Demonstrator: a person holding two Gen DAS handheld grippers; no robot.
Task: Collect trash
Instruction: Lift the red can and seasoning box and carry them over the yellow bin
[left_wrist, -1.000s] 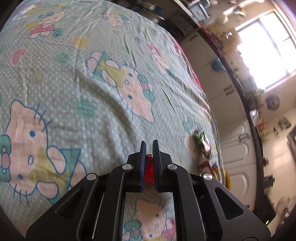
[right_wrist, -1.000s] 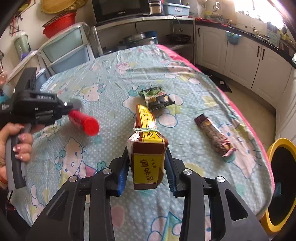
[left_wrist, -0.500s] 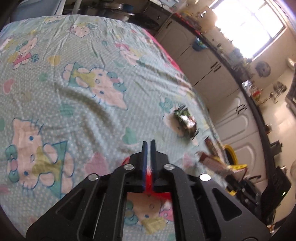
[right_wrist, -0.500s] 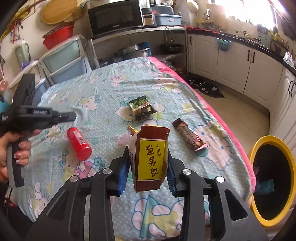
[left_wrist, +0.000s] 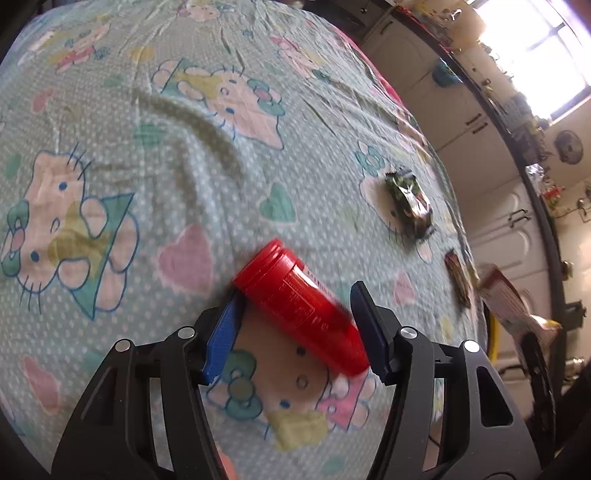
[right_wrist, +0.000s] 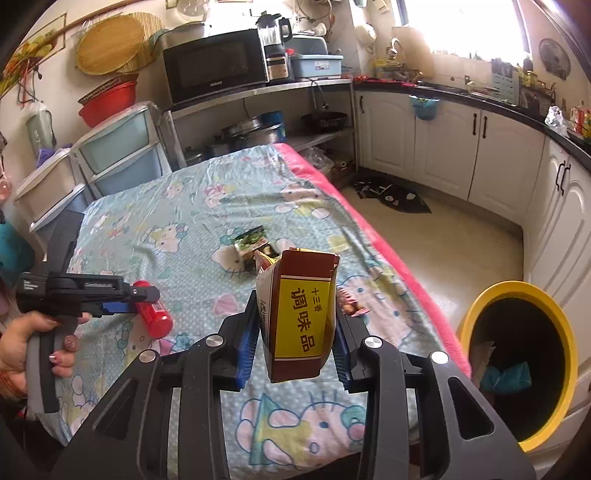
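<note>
On the cartoon-cat-printed cotton sheet (left_wrist: 155, 122) of the bed, rumpled into soft ridges, a glossy red plastic bottle (left_wrist: 301, 314) lies on its side between the blue pads of the left tool (left_wrist: 295, 321). Its jaws have just been opening: a second ago they pinched the bottle tight, and now they stand about half spread, neither pad pressing on it. The bottle is a smooth cylinder with a ribbed cap; in the left wrist view its long axis runs diagonally, cap toward the upper left and away from the tool, base toward the right pad. In the right wrist view the same bottle (right_wrist: 153, 314) rests on the sheet under the black left tool, which a hand (right_wrist: 22, 350) grips by its handle.

The right tool (right_wrist: 295, 328) is clamped on a brown-and-yellow seasoning packet (right_wrist: 301, 317), a flat, creased foil pouch held upright, its torn mouth pointing up. Compared with a second ago the packet sits higher over the bed.

A crinkled green snack wrapper (right_wrist: 253, 240) and a long brown candy wrapper (left_wrist: 458, 277) lie further along the sheet. A round yellow-rimmed trash bin (right_wrist: 469, 317) stands on the floor beside the bed's pink edge.
</note>
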